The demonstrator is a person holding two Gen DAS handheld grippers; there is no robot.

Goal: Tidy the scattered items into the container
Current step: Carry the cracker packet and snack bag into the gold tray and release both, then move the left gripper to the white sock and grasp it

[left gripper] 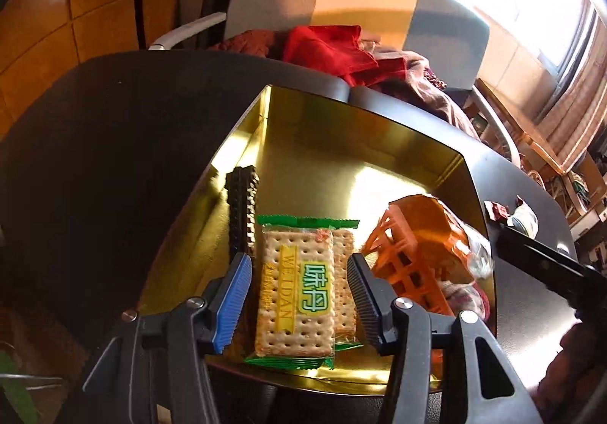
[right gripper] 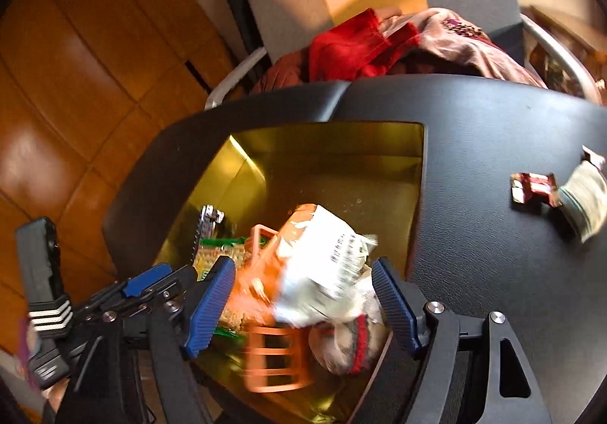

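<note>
Left wrist view: the green cracker packet (left gripper: 299,291) lies flat inside the gold tin (left gripper: 379,143), between the spread fingers of the left gripper (left gripper: 299,295); the tin's far half is bare; the right gripper (right gripper: 303,298) gapes apart over the white bag (right gripper: 326,272).

Your left gripper (left gripper: 299,295) has ribbed blue pads (left gripper: 233,300) on black linkage arms with silver screws (left gripper: 403,303). Your right gripper (right gripper: 303,302) matches: blue ribbed pads (right gripper: 210,306), black frame, silver screws (right gripper: 435,307).

The white snack bag (right gripper: 326,268) is motion-blurred — its print unreadable — hiding the orange basket (right gripper: 273,359) beneath.
</note>
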